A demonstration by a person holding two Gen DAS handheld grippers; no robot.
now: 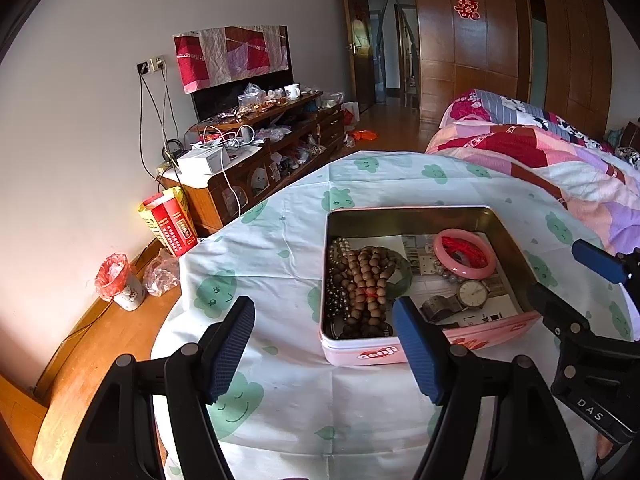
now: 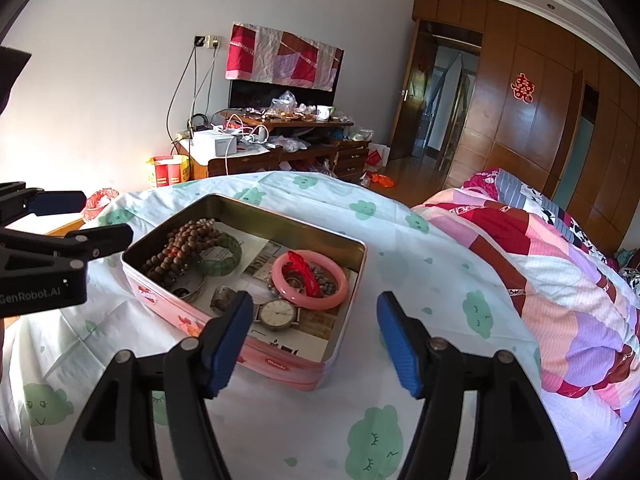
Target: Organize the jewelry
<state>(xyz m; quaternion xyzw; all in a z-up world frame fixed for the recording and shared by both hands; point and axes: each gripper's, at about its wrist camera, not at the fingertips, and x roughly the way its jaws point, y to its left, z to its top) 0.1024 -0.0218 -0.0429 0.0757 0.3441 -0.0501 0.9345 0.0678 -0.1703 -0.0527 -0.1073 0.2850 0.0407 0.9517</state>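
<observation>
A pink tin box [image 1: 360,354] [image 2: 280,364] stands open on the table. Inside lie brown wooden beads [image 1: 366,280] [image 2: 180,246], a green bangle [image 1: 402,276] [image 2: 224,256], a pink bangle [image 1: 466,254] [image 2: 310,280] with red cord, a pearl string [image 1: 340,246] and a wristwatch [image 1: 472,294] [image 2: 278,314]. My left gripper [image 1: 324,344] is open and empty, just in front of the box's near left corner. My right gripper [image 2: 314,338] is open and empty, over the box's near right corner. Each gripper shows in the other's view [image 1: 576,280] [image 2: 84,220].
The table wears a white cloth with green cloud faces [image 1: 256,396] [image 2: 372,440]. A bed with a patchwork quilt [image 1: 552,160] [image 2: 560,280] is on the right. A cluttered wooden cabinet [image 1: 256,148] [image 2: 280,144] stands by the far wall, a bin with a red bag [image 1: 120,280] on the floor.
</observation>
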